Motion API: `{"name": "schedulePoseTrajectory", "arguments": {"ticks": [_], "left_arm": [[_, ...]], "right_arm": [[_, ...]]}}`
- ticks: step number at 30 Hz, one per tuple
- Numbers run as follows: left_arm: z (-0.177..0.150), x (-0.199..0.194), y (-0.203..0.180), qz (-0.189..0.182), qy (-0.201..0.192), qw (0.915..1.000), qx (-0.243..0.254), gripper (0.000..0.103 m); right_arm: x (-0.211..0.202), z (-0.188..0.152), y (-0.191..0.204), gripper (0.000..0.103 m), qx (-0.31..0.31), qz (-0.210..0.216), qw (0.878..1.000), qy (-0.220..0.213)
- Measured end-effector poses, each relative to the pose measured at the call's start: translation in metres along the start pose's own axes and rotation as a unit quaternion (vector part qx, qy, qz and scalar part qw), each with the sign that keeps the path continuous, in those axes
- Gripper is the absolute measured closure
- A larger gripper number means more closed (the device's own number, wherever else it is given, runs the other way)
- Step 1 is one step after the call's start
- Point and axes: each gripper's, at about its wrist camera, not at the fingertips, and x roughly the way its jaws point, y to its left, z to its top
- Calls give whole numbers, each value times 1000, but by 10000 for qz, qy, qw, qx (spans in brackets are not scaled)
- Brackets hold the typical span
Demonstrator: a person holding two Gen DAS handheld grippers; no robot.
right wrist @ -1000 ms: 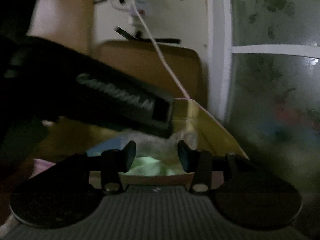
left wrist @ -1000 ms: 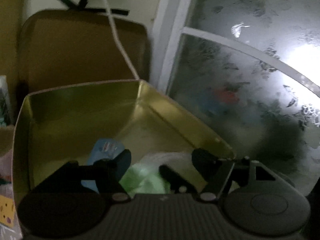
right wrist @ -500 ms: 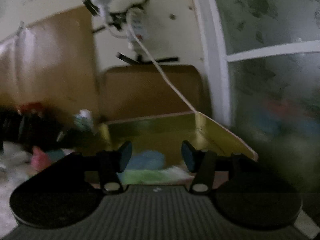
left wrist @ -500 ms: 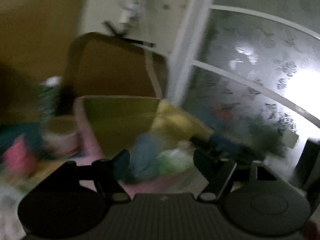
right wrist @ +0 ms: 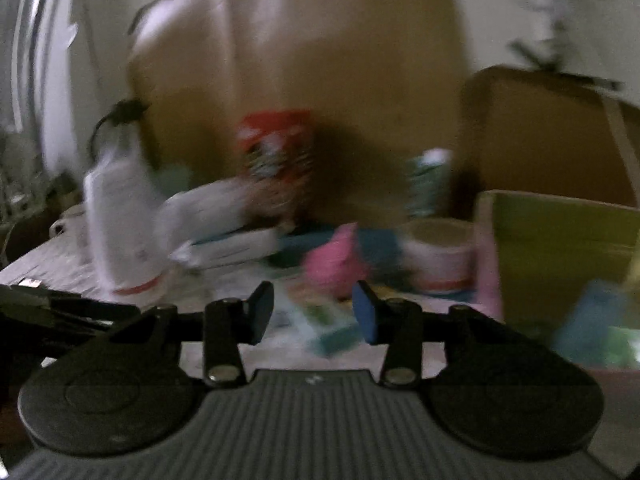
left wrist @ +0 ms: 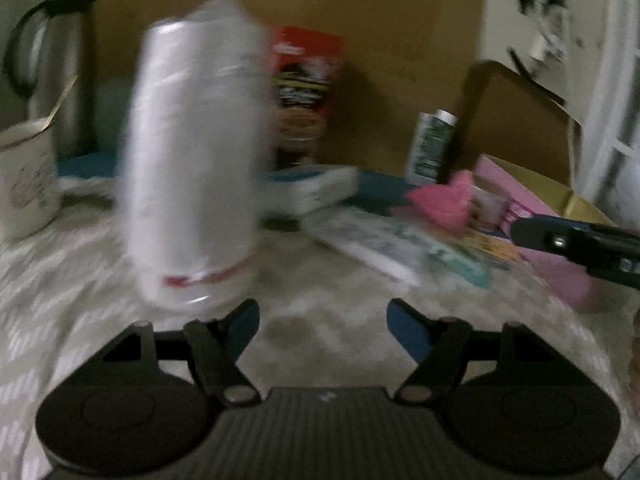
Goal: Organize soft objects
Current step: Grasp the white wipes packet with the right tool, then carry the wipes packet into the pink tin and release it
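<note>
My left gripper (left wrist: 323, 326) is open and empty over the pale patterned tablecloth. A crumpled pink soft thing (left wrist: 444, 200) lies ahead to its right, beside the pink box (left wrist: 532, 208) with a yellow inside. My right gripper (right wrist: 314, 316) holds nothing; its jaws are closing, still well apart. The pink soft thing (right wrist: 332, 260) lies just beyond its fingertips. In the right wrist view the box (right wrist: 560, 248) stands at the right and holds a blue soft piece (right wrist: 596, 312) and a green one (right wrist: 624, 344). Both views are blurred.
A tall white plastic-wrapped roll (left wrist: 192, 160) stands close at the left front. Behind are a red snack bag (left wrist: 304, 80), a green bottle (left wrist: 432, 144), a metal jug (left wrist: 48, 64) and a white pot (left wrist: 24, 176). Booklets (left wrist: 400, 248) lie flat; a white tub (right wrist: 440, 256) sits by the box.
Both grippers have swung left, away from the inside of the box and toward the cluttered table. The blue and green soft pieces stay in the box. The right jaws have narrowed a little.
</note>
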Motion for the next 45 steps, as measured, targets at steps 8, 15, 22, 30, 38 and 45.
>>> {"name": "schedulePoseTrajectory", "arguments": {"ticks": [8,15,22,30,38,45], "left_arm": [[-3,-13,15,-462,-441,9973,-367,31],[-4,-15,20,-580,-597,9955,-447,28],[-5,-18,24,-650,-672,9941,-545,26],[-7,-21,31,-739,-695,9923,-709,25],[-6,-20,36,-1141,-479,9890,-815,25],[-4,-12,1,-1638,-114,9835,-764,25]], "right_arm": [[103,52,18,54,835,623,9919,728],[207,76,-5,30,1965,458,9647,1690],[213,72,7,78,1803,752,9582,2089],[113,55,-1,90,1642,865,9698,1584],[10,-13,-22,90,2274,587,9643,1225],[-41,-51,-23,45,2218,49,9711,882]]}}
